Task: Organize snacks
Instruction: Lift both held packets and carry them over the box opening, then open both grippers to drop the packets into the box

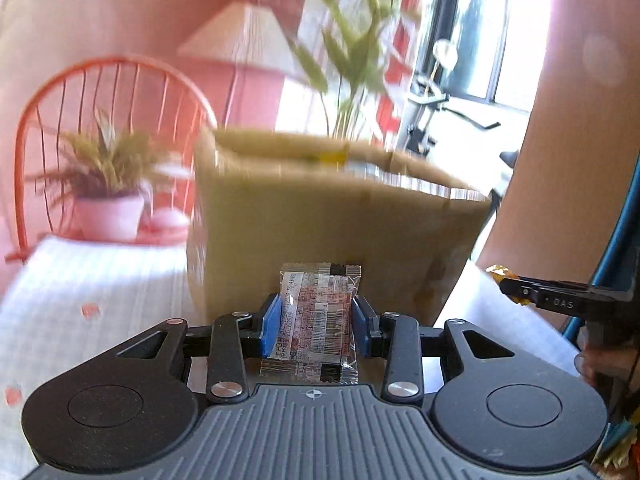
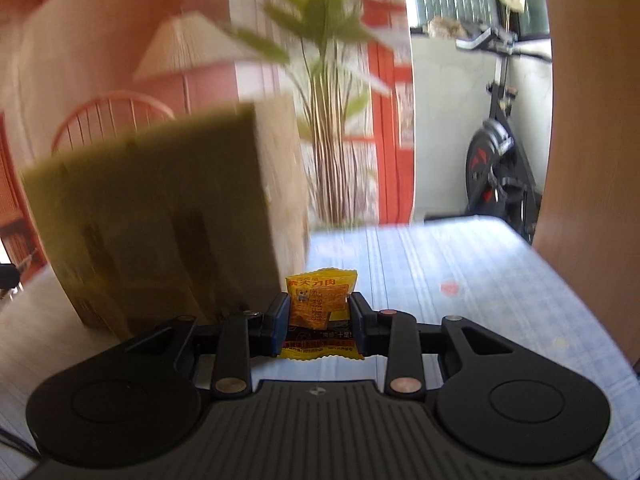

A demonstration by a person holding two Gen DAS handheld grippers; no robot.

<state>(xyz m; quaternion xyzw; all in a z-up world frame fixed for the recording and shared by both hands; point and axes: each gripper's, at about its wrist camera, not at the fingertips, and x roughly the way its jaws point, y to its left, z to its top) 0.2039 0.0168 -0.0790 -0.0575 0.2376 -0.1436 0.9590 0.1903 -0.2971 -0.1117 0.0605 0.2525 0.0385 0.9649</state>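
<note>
At lower centre of the left wrist view, the left gripper (image 1: pixel 314 322) clamps a clear snack packet (image 1: pixel 316 324) before a cardboard box (image 1: pixel 320 216) – blurred; the right gripper's tip (image 1: pixel 520 286) enters at right. At lower centre of the right wrist view, the right gripper (image 2: pixel 318 320) pinches a yellow snack packet (image 2: pixel 320 308); the box (image 2: pixel 160 208) fills the left – tablecloth (image 2: pixel 460 272) at right.

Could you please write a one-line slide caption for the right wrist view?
Right gripper jaws clamp a yellow snack packet beside the cardboard box on the blue checked tablecloth.

Clear-wrapped snack packet (image 1: pixel 316 320) with red print and barcode, upright, clamped between left tongs (image 1: pixel 316 322), yellow snack packet (image 2: pixel 320 312) with cartoon print, pinched at mid-height in right tongs (image 2: pixel 319 326), brown cardboard box (image 1: pixel 320 216) upright on counter (image 2: pixel 460 280), top flaps open
</note>
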